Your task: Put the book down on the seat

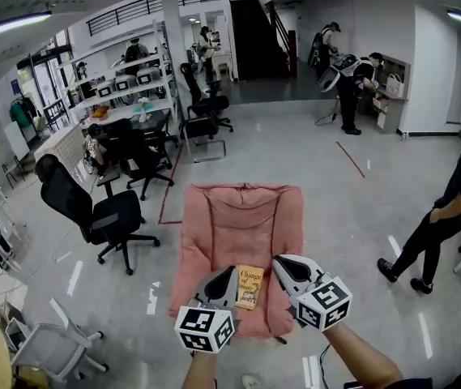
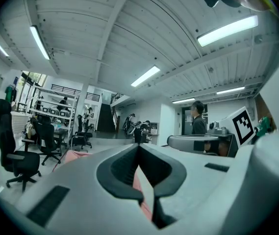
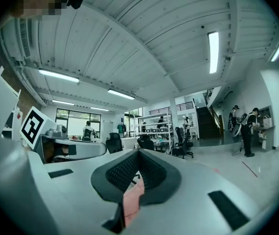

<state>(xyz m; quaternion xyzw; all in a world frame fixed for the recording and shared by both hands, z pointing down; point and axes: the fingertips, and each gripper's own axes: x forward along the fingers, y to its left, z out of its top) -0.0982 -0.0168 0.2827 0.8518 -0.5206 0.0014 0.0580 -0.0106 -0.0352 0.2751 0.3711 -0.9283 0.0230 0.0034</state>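
Black swivel office chair [image 1: 113, 215] on glossy grey floor [image 1: 327, 217], left; white metal shelving rack [image 1: 125, 83] beyond; dark staircase [image 1: 250, 31] at rear; black-clothed person [image 1: 449, 209] standing right.

Open floor [image 1: 352, 217] around the seat [image 1: 238, 217]; office chair [image 1: 92, 213] at left.

— How's the light on your end?

— Bright and even, from where I sit. The ceiling strips [image 2: 226, 31] do most of the work. In the right gripper view a long lamp [image 3: 213, 52] burns out to plain white, and daylight comes in through the windows [image 3: 73, 121].

— Shadows?

— Only faint, soft ones, under the office chair [image 1: 113, 213]. The floor [image 1: 311, 144] is glossy and carries a pale sheen (mild, nothing washed out).

— Sharpness?

— The head view is crisp in the middle and bent at the rim. Both gripper views are fisheye with black corners, and the left gripper [image 2: 139, 147] shell nearest the lens is smeared soft.
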